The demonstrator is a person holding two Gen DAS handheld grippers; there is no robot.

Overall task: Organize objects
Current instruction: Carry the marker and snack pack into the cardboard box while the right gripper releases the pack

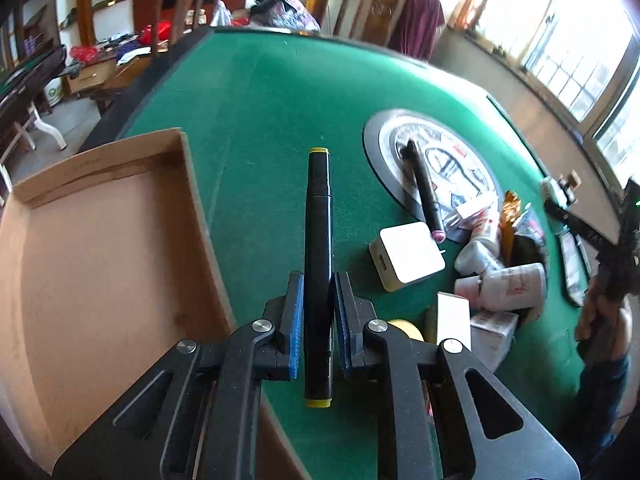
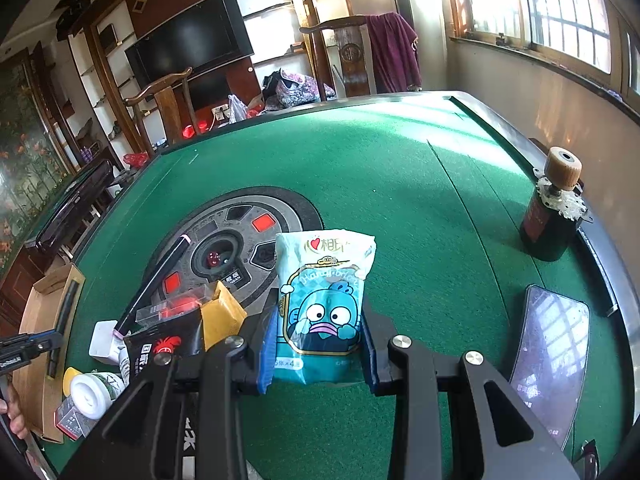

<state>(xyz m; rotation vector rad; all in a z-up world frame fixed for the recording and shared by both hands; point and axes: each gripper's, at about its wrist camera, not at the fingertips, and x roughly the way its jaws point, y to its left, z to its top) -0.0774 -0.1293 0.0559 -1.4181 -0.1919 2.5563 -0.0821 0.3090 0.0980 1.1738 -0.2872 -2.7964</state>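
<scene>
Tools both tilt downward: left tool [image 1: 316,300] clamps a black marker [image 1: 319,248], right tool [image 2: 318,344] grips a tissue pack [image 2: 324,300].

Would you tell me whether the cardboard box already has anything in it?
Empty, as far as shown: the left wrist view shows the cardboard box's bare floor, and the black marker sits clamped in the left gripper beside it.

Between the left jaws sits a glossy black plastic marker with yellow end caps [image 1: 318,240]; left of them, a matt brown cardboard box [image 1: 100,240]. Between the right jaws, a shiny blue plastic-film tissue pack [image 2: 324,304]. Beneath lies rough, matt green felt tabletop [image 2: 400,168].
</scene>
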